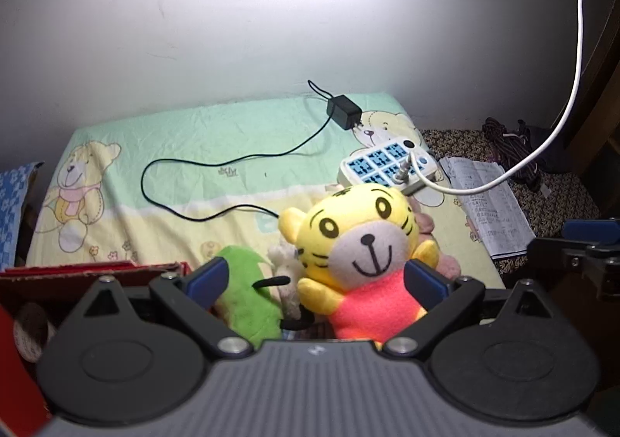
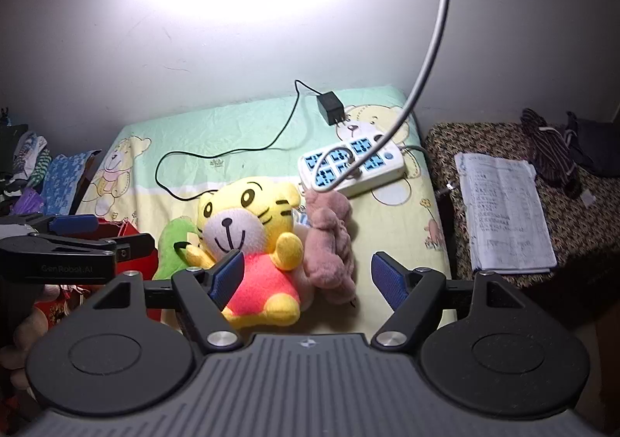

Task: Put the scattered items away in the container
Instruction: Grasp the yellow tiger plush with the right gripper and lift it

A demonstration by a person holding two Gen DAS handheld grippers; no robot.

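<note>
The yellow plush tiger with a pink-orange body [image 1: 360,247] lies on the pale green cartoon-bear bedsheet [image 1: 201,138], propped in a small heap with a green plush toy [image 1: 248,293] on one side and a dusty-pink plush animal [image 2: 329,247] on the other. Seen from the left wrist, the left gripper [image 1: 316,278] stands released, its blue-padded fingers [image 1: 207,276] spread wide to either side of the tiger's torso; the pads seem to flank the toy without pressing it. The right gripper [image 2: 308,276] is likewise spread and grasps nothing: its left pad sits in front of the tiger's pink belly, while the gap between its fingers opens mostly onto the pink plush and bare sheet. So the left hand looks the nearer and better centred on the tiger, whose long axis runs head-away, feet-toward the tongs and tilted slightly (roughly in line with the left gripper's reach, which suits a squeeze across the waist). The red cardboard box [image 1: 93,270], presumably the container, lies just to the left of the heap, right beside the left gripper, so a carry from there should be short. A white power strip [image 2: 348,162] and a black charger [image 2: 329,107] with its cord lie farther back on the sheet, well apart from both grippers.
</note>
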